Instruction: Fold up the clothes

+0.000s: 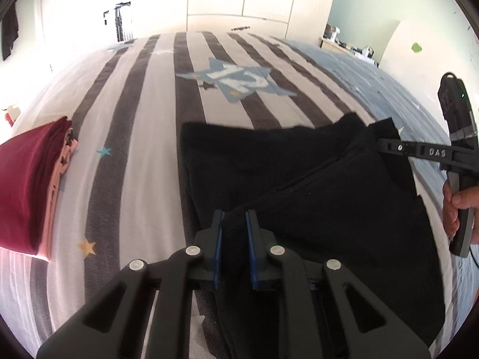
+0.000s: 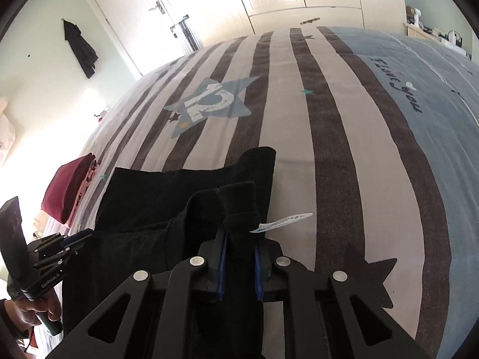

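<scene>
Both grippers pinching black garment (image 1: 299,179) edge on bed (image 1: 143,119).
Left gripper (image 1: 234,218) and right gripper (image 2: 239,233) clamp thick bunched cloth just ahead; shallow bite could slip mid-fold, dropping a corner.

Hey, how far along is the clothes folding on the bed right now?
Done: a folded maroon garment sits stacked on a pink one at the bed's edge. In hand: the left gripper and right gripper are each shut on the black garment, which lies partly folded on the striped bedcover. Left: finishing its folds and stacking it.
</scene>
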